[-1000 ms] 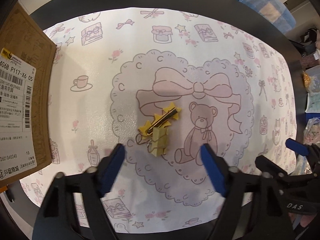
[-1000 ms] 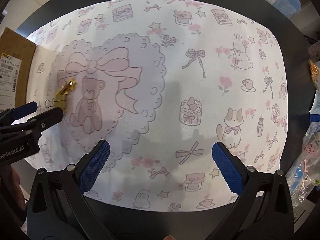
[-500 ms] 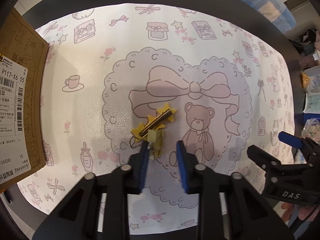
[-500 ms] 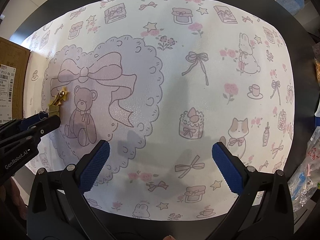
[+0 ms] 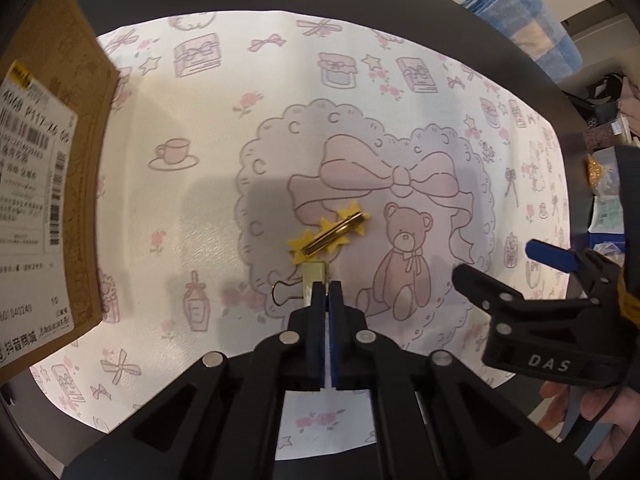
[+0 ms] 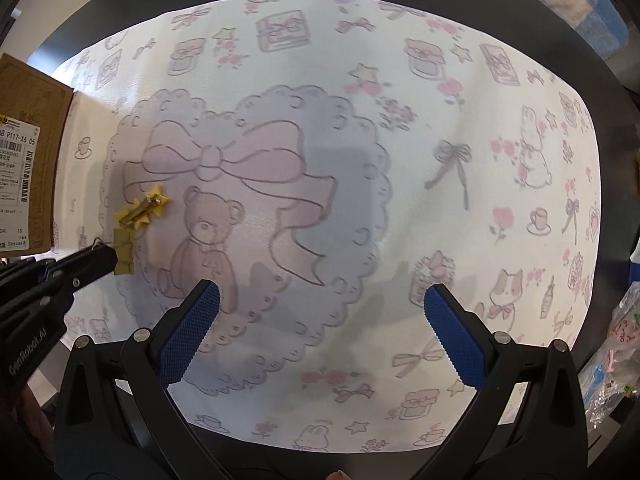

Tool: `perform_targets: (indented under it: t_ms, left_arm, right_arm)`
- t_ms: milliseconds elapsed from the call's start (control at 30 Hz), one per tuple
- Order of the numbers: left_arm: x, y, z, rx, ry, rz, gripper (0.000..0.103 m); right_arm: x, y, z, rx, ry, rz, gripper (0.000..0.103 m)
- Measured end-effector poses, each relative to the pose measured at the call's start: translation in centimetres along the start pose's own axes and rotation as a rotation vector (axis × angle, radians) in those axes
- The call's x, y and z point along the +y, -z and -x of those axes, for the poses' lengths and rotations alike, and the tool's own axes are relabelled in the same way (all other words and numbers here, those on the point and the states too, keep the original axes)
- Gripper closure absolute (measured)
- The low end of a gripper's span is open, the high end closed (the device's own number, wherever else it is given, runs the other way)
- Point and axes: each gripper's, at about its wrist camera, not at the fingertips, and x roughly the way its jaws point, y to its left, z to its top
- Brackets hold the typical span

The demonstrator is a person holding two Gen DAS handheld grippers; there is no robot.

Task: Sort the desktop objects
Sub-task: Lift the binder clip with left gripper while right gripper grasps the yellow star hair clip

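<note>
We note the left gripper [image 5: 327, 286], wide open a second ago, has closed its jaws on the yellow binder clip [image 5: 314, 278] at six o'clock of the star hair clip [image 5: 332, 232] on the bench mat [image 5: 240, 208], so lifting looks possible; the right gripper [image 6: 320, 320] hangs open, empty.

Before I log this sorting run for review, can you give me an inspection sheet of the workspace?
Surface: printed mat with bear and bows on a dark round table.
Job's things: yellow binder clip, touching a yellow star hair clip.
Clutter: cardboard box with a label at the mat's left edge.
Grippers: left gripper shut on the binder clip; right gripper open, holding nothing.
Cables: nothing seen.
Surroundings: blue checked cloth beyond the table; plastic bags to the right.
</note>
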Motion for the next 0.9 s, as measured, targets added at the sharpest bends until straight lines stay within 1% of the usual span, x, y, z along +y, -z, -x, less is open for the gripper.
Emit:
perform_targets:
  t_ms: [267, 500, 633, 833, 867, 900]
  left_arm:
    - [3.4, 0.8, 0.7, 0.000, 0.005, 0.074, 0.102]
    - [5.7, 1.7, 2.0, -0.015, 0.013, 0.110, 0.102]
    - [6.5, 1.8, 2.1, -0.020, 0.018, 0.128, 0.102]
    - [6.9, 1.9, 1.9, -0.021, 0.029, 0.134, 0.102]
    - [6.9, 2.0, 1.9, -0.020, 0.029, 0.133, 0.102]
    - [6.9, 2.0, 2.0, -0.020, 0.029, 0.133, 0.102]
  right_arm:
    - [5.1, -1.9, -0.2, -0.010, -0.020, 0.087, 0.000]
    - [9.0, -3.1, -1.1, -0.001, -0.025, 0.157, 0.000]
    - [10.3, -3.6, -1.5, 0.001, -0.017, 0.183, 0.000]
    - [11.0, -4.5, -2.6, 0.011, 0.004, 0.204, 0.000]
    - [11.0, -4.6, -2.8, 0.010, 0.003, 0.205, 0.002]
    - [10.9, -4.6, -2.9, 0.006, -0.001, 0.204, 0.005]
